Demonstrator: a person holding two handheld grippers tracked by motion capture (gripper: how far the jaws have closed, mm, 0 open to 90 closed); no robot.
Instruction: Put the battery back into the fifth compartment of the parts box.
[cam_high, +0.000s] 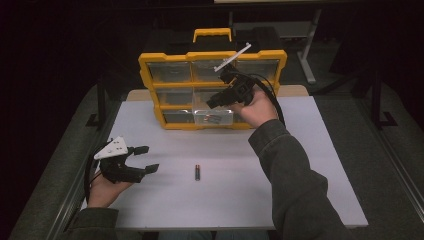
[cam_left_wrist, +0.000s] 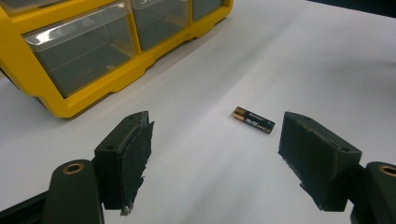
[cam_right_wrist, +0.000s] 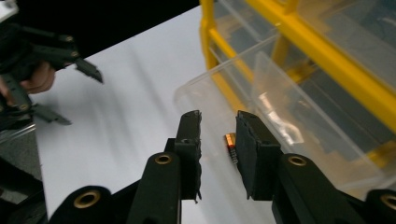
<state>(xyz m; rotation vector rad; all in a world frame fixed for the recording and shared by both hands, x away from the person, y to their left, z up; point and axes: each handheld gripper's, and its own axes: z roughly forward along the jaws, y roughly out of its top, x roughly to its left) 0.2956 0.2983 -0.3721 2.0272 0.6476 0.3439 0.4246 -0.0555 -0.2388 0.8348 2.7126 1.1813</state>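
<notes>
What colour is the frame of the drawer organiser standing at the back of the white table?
Yellow: the plastic drawer organiser's frame around clear drawers, best seen in the high view.

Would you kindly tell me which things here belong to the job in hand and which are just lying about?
In the job:
- pulled-out clear drawer of the yellow organiser
- batteries in the drawer
- battery on the table

Lying about:
- white table
- frame behind the table

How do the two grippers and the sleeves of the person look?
Both grippers, left and right, are black, with blocky jaws and brass-coloured rivets. Each carries a pale grey three-cornered plate and trails a black cable. The sleeves are dark grey-green.
</notes>
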